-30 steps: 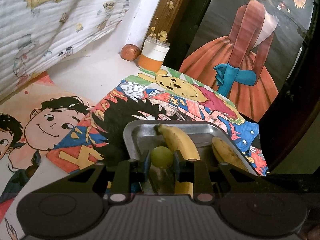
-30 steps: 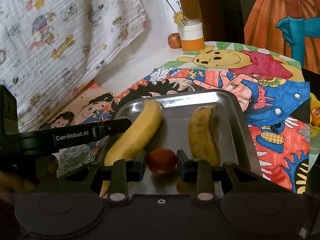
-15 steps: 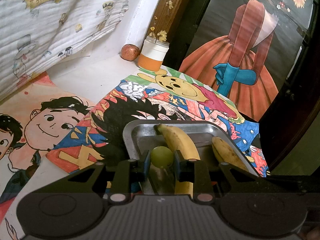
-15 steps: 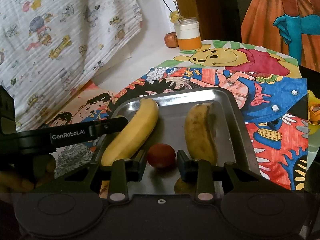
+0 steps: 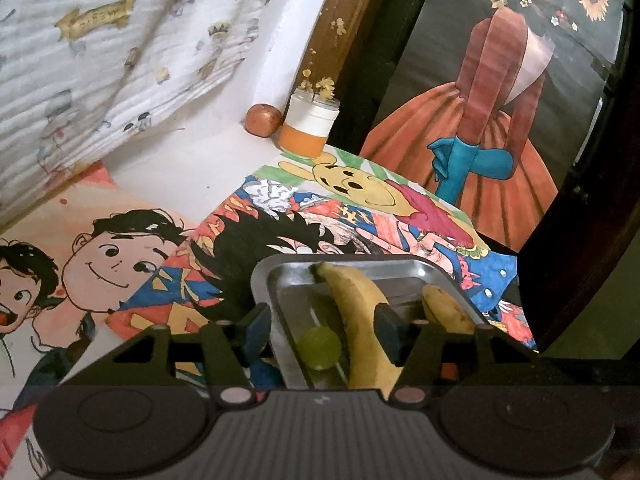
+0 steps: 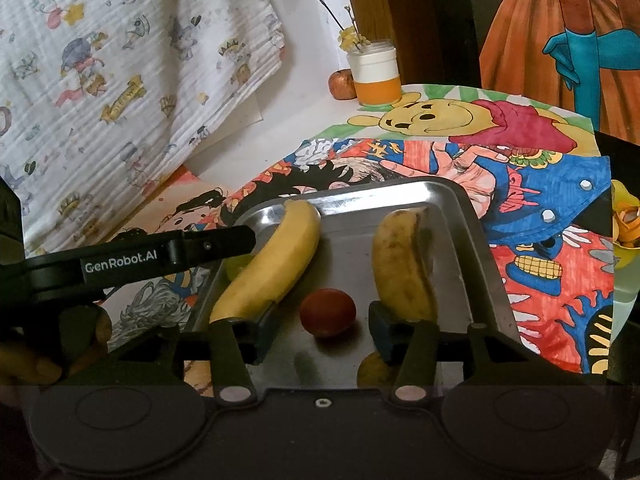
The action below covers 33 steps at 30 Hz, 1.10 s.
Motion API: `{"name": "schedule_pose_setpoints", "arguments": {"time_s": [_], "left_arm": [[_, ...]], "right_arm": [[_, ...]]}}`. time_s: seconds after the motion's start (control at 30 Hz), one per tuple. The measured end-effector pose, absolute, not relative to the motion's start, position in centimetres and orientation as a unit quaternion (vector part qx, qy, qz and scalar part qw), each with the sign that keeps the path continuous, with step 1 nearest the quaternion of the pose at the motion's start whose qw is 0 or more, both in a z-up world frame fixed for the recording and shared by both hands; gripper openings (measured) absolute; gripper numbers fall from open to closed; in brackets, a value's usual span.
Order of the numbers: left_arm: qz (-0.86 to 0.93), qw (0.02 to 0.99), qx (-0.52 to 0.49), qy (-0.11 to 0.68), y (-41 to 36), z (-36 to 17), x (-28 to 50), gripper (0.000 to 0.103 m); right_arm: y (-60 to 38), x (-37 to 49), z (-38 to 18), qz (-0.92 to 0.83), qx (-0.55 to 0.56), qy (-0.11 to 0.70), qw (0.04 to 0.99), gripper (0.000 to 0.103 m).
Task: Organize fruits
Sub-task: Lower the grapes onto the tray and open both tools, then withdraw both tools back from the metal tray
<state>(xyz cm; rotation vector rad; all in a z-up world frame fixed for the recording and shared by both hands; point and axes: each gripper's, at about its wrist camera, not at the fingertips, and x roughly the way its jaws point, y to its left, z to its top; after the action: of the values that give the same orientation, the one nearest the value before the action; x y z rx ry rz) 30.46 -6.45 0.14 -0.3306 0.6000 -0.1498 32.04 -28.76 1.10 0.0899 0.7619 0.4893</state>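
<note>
A steel tray [image 6: 452, 196] holds two bananas: a long yellow one [image 6: 276, 268] on the left and a shorter spotted one [image 6: 400, 264] on the right. My left gripper [image 5: 322, 330] is open, and a green round fruit [image 5: 319, 348] lies in the tray between its fingers, beside the long banana [image 5: 360, 316]. My right gripper [image 6: 322, 328] is open, and a red round fruit [image 6: 328, 312] lies on the tray floor between its fingers. The tray [image 5: 280, 272] also shows in the left wrist view. The left gripper's arm [image 6: 132, 260] crosses the right wrist view at the left.
Coloured cartoon drawings [image 6: 520, 184] cover the table under the tray. A white and orange jar [image 6: 378, 76] with yellow flowers and a reddish apple [image 6: 342, 85] stand at the back by the wall. A printed cloth [image 6: 120, 72] hangs on the left. A yellow object [image 6: 626, 220] sits at the right edge.
Both grippers have opened. The green fruit and the red fruit, held before, now lie in the tray.
</note>
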Motion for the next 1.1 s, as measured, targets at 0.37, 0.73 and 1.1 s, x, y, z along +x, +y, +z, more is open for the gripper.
{"name": "schedule_pose_setpoints", "arguments": {"time_s": [0.37,0.73,1.1], "left_arm": [[-0.064,0.94,-0.166,0.29,-5.8,0.4,29.9,0.076],[-0.036,0.946,-0.174,0.27,-4.7,0.8,28.9,0.1],[-0.013,0.949,-0.171,0.263,-4.5,0.7,28.6,0.103]], "right_arm": [[-28.9,31.0,2.0,0.235,0.05,0.342,0.908,0.068],[-29.8,30.4,2.6,0.215,0.065,0.311,0.923,0.087],[-31.0,30.4,2.5,0.182,0.088,0.301,0.932,0.102]]}}
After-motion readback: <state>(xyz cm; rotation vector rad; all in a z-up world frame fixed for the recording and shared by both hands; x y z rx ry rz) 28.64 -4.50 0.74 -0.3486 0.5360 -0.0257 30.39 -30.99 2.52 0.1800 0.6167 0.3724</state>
